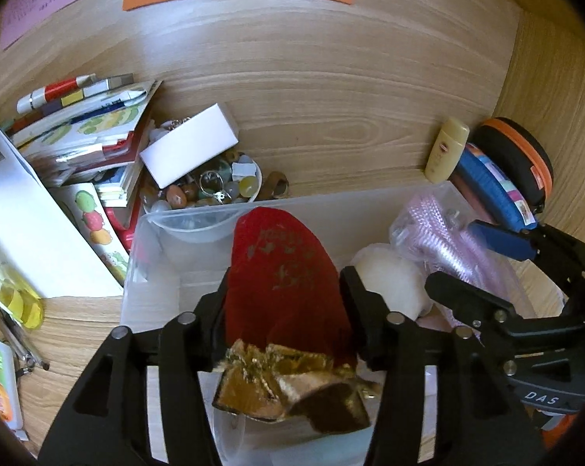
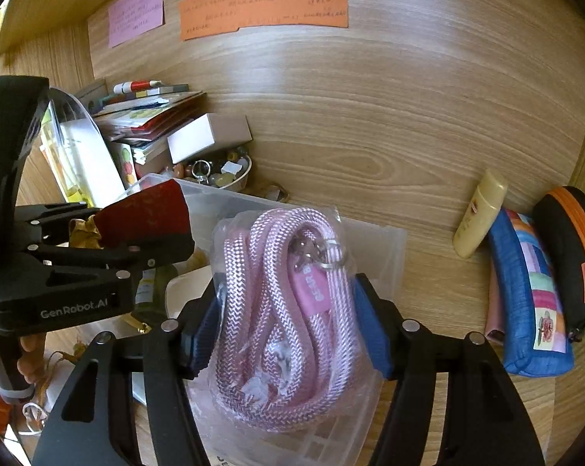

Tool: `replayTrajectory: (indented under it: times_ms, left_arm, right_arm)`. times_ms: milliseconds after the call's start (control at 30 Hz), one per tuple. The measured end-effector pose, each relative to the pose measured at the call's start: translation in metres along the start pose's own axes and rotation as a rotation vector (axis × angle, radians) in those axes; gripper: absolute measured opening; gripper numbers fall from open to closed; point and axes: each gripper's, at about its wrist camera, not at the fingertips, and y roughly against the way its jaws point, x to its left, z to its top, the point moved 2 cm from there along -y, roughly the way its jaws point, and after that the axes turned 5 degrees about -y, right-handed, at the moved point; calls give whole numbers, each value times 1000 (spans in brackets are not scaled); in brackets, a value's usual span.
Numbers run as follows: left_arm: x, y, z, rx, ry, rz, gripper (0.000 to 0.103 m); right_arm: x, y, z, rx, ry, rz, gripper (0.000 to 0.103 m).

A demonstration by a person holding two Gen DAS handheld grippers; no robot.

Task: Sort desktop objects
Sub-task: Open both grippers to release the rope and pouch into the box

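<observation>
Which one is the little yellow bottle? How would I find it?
Look along the wooden back wall to its right end. There the small yellow bottle leans beside a blue patchwork pouch and a black case with an orange zip. It's the only pale, smooth plastic thing there.

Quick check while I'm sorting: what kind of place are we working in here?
Probably a home or study desk set in a wooden alcove: paper notes stuck on the back panel, a heap of books on the desktop, and a pencil case against the wall.
</observation>
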Motion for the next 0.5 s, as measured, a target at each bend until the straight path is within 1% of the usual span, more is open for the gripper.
replayTrajectory:
  times_ms: [100, 167, 267, 333, 400, 500]
  left_arm:
    - [1, 3, 0, -3, -4, 8, 56]
    - [0, 4, 0, -5, -5, 15, 58]
    - [1, 9, 0, -14, -8, 27, 61]
    - [3, 15, -1, -19, -6, 42, 66]
    - [6, 23, 0, -34, 1, 75, 72]
    - [8, 31, 2, -47, 7, 88, 74]
  right_arm:
    - [2, 2, 1, -13, 15, 0, 61]
    - [4, 4, 1, -20, 25, 10, 67]
    - [8, 7, 1, -33, 52, 4, 70]
    - [11, 11, 1, -44, 66, -2, 74]
    - [12, 14, 2, -58, 69, -5, 76]
    - [11, 18, 4, -74, 67, 3, 83]
